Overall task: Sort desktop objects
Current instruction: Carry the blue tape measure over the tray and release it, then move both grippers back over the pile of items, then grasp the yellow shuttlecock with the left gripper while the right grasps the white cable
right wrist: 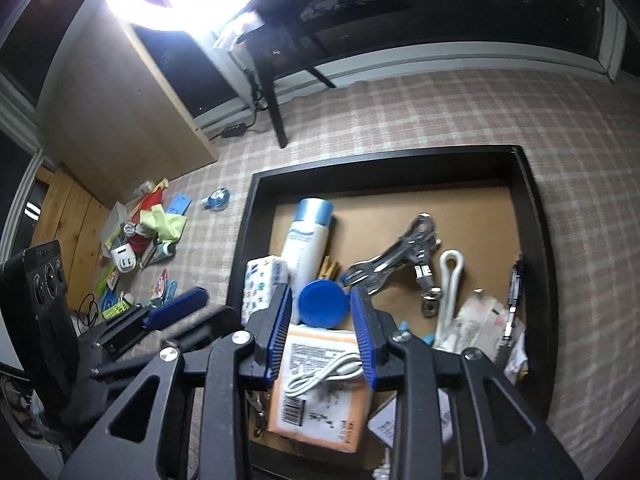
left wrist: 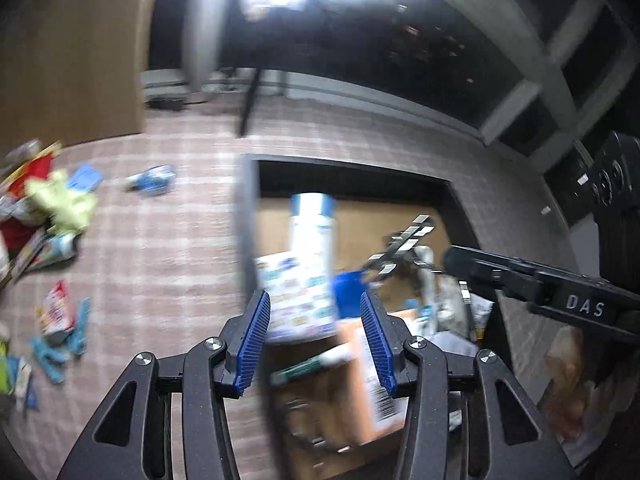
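A black tray (right wrist: 536, 216) with a brown floor holds sorted items: a white bottle (right wrist: 308, 236), a patterned tissue pack (right wrist: 260, 284), a metal clamp (right wrist: 396, 256), a white loop (right wrist: 450, 280), a pen (right wrist: 514, 292) and an orange packet (right wrist: 320, 400) with a white cable on it. My right gripper (right wrist: 320, 294) hangs over the tray, open. A round blue lid (right wrist: 322, 306) shows between its pads with small gaps on both sides. My left gripper (left wrist: 314, 298) is open and empty above the tray's left wall (left wrist: 248, 220). The left wrist view is blurred.
Unsorted items lie in a pile (right wrist: 152, 228) on the checked cloth (right wrist: 400, 112) left of the tray: a yellow-green rag, a blue card, a white charger, blue clips. A blue-white round thing (right wrist: 218, 198) lies apart. A ring light (right wrist: 188, 4) glares above.
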The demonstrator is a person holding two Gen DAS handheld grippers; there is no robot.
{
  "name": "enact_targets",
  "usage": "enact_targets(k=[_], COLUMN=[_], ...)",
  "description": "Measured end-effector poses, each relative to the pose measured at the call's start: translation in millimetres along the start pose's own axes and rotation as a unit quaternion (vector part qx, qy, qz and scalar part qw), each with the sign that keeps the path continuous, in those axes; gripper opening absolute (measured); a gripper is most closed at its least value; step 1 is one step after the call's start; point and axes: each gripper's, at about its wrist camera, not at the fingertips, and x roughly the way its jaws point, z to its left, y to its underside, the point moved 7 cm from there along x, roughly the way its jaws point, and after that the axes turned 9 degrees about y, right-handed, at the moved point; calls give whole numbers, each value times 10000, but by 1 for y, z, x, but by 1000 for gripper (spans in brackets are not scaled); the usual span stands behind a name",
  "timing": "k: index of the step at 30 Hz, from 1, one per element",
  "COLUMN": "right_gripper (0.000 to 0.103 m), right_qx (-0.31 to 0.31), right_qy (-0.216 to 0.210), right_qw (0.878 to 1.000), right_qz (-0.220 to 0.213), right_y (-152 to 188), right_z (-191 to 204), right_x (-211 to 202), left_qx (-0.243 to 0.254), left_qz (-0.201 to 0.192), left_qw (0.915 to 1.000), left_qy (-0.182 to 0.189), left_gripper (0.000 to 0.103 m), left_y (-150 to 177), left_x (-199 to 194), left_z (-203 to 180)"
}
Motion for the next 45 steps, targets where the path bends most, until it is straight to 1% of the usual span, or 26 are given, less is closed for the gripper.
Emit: enact_targets(k=[4,7,10,13,17,20,23,26,31,34,38,40,44,45], right_gripper=[31,31,31,31,31,31,31,31,31,31,29,29,29,29], right_qx=[-219,-448,-701,-901,-1282,-1552,-1764,-1925,-2094,-2125,-2171,-2177,-2200,-2218], right_qy=[-118,-197,-313,-424,-651,-850,-1070,-1241,-1281,-1317,-1361,-1393,-1457,-1462], right_qw=[9997,9988,9969,9948,9889,9829,9759,9683,9621,9591,9554,9541,9520,9514], right_qz=[66,102,146,229,388,510,716,994,1183,1325,1471,1516,1550,1555], right_y=[5,8,14,21,35,49,66,83,97,101,104,105,106,107], right_z=[29,58,96,129,186,230,273,314,354,370,381,384,390,392], right_x=[7,12,20,29,45,58,76,97,121,136,149,153,158,159], left_qx=[-445,-776,-1263,-1617,-2013,-2304,-2517,-2665,-2813,-2829,-2929,-2919,-2940,-2936], left_qz=[-178,-331,-515,-725,-894,-922,-918,-877,-798,-763,-823,-848,-799,-777], left_qw=[9984,9948,9876,9795,9689,9621,9576,9554,9538,9540,9508,9508,9505,9508], left_qy=[-301,-568,-776,-955,-1130,-1131,-1061,-922,-697,-628,-579,-601,-617,-614], left_gripper=[45,45,45,45,46,50,52,53,53,52,50,50,41,40], left_y=[12,25,40,55,73,87,94,96,96,96,94,92,89,88], left_x=[-31,-60,-91,-120,-151,-165,-170,-166,-154,-150,-150,-149,-145,-143], left_z=[52,96,145,185,229,258,278,292,307,312,323,327,331,332])
